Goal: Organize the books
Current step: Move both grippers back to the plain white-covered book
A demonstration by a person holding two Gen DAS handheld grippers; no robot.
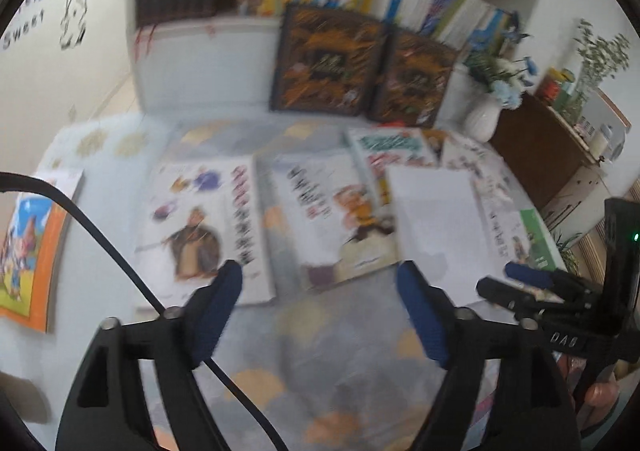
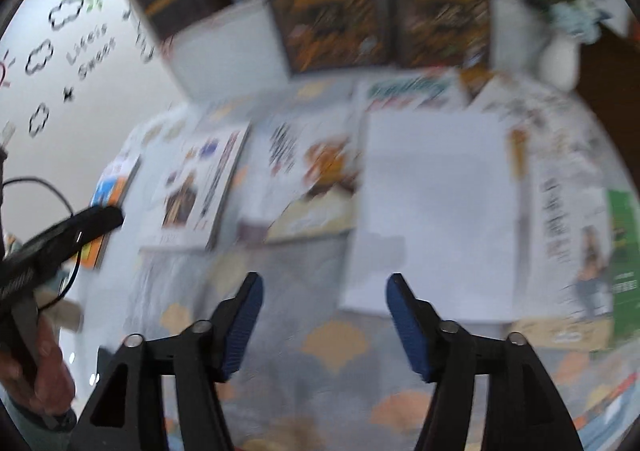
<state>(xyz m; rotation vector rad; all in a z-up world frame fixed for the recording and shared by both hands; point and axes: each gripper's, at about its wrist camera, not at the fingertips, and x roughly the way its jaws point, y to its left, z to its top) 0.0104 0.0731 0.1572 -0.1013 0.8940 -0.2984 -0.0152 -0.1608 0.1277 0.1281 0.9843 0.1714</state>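
Our left gripper [image 1: 320, 275] hangs with its jaws spread wide and nothing between them, above the patterned tablecloth [image 1: 352, 351]. Our right gripper [image 2: 324, 283] is spread the same way, empty, its tips near the lower edge of a plain white book [image 2: 436, 211].

Just past the tips, we see books lying flat in a loose row on the table: a white-covered one with a dark robed figure [image 1: 204, 227] on the left, a second illustrated one [image 1: 332, 219] beside it, then the white book overlapping its neighbours, and a green-edged book [image 2: 620, 251] at the far right. An orange-bordered picture book [image 1: 28, 251] lies apart at the left edge.

Farther back, 2 dark brown-and-orange books [image 1: 328, 59] stand upright side by side against a white shelf [image 1: 200, 63]. Its upper compartment holds upright volumes. A white vase of flowers [image 1: 484, 119] stands to the right. Both views are blurred, so titles cannot be read.
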